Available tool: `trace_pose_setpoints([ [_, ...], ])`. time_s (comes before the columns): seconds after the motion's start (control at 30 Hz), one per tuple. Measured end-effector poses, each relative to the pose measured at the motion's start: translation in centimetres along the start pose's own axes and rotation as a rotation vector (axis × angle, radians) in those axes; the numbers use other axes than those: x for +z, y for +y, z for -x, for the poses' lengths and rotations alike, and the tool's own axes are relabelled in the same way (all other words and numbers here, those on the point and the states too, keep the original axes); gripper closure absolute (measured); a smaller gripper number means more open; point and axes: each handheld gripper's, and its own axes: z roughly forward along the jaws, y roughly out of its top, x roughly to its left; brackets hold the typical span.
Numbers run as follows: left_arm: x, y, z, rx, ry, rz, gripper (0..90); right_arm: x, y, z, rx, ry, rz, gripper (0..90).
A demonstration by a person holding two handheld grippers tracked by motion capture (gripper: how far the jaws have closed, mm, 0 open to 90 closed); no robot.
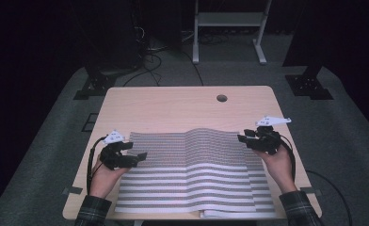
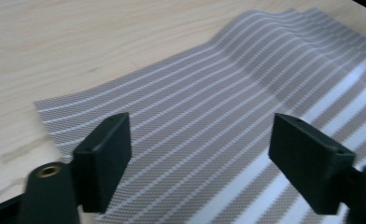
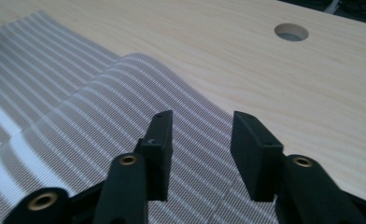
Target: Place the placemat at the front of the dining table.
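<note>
**On the table, a striped mat lies folded between two parted grippers**

On the near half of the light wooden table (image 1: pixel 173 101) lies a grey-and-white striped woven mat (image 1: pixel 192 174), folded over on itself so that a finely striped upper layer covers its far part and broader white bands show nearer the person. The upper layer does not lie flat (a soft ridge runs through its middle).

The left gripper (image 1: pixel 136 157) hovers at the mat's left edge, jaws wide apart with nothing between them; in the left gripper view the mat's corner lies below them. The right gripper (image 1: pixel 245 137) sits at the mat's far right corner, jaws partly apart, gripping nothing, over the striped cloth.

Beyond the mat, a round cable hole (image 1: pixel 221 98) pierces the tabletop.
</note>
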Motion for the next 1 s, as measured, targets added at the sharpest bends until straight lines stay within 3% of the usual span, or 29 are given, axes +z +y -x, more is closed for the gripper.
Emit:
trace_pose_setpoints([
  [0.2, -0.1, -1.4, 2.0, 0.035, -0.015, -0.034, 6.1, -2.2, -2.1, -1.0, -0.022, 0.020, -0.002, 71.4],
  [0.23, -0.1, -1.7, 2.4, 0.044, -0.013, -0.043, 2.3, -2.4, -2.5, -1.1, -0.018, 0.026, -0.007, 69.2],
  [0.43, -0.7, -4.4, 4.9, 0.132, 0.029, -0.129, 0.7, -3.7, -4.9, -2.0, -0.015, 0.041, -0.026, 61.4],
  [0.6, -0.9, -6.2, 5.7, 0.140, 0.031, -0.163, 0.7, -4.6, -6.7, -3.1, -0.030, 0.056, -0.048, 55.9],
  [0.7, -1.2, -7.6, 6.4, 0.147, 0.046, -0.187, 0.7, -5.4, -8.6, -4.5, -0.037, 0.074, -0.065, 51.6],
  [0.77, -1.3, -7.8, 6.6, 0.160, 0.051, -0.187, 0.7, -5.6, -9.0, -4.9, -0.038, 0.078, -0.068, 50.1],
  [0.83, -1.3, -8.5, 6.8, 0.171, 0.063, -0.207, 0.7, -6.2, -10.3, -6.2, -0.050, 0.093, -0.086, 47.3],
  [1.0, -0.9, -9.0, 6.6, 0.157, 0.059, -0.236, 0.0, -6.6, -11.9, -7.8, -0.077, 0.094, -0.133, 42.8],
])
